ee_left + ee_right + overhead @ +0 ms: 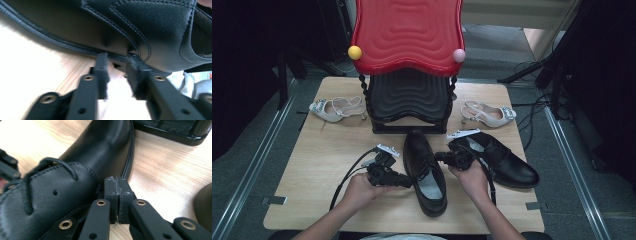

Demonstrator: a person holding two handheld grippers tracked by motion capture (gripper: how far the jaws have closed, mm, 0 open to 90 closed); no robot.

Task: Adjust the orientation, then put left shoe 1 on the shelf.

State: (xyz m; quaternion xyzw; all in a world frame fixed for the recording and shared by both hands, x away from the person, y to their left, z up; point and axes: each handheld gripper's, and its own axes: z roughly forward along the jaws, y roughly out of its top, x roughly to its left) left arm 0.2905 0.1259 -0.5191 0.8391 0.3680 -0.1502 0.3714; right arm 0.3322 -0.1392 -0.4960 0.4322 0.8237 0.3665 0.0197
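Now the left hand-held gripper sits against the black shoe's left side, jaws parted with nothing between them. That shoe lies mid-bench, toe towards the rack. Right hand-held gripper presses at its other side, jaws closed together, empty.

Black laced leather shoe, upright on table

We note that the left gripper and right gripper are both black, each topped by a grey three-cornered plate and trailing a black cable, with brass-coloured rivets along their jaw links, while the person's forearms are bare of sleeves.
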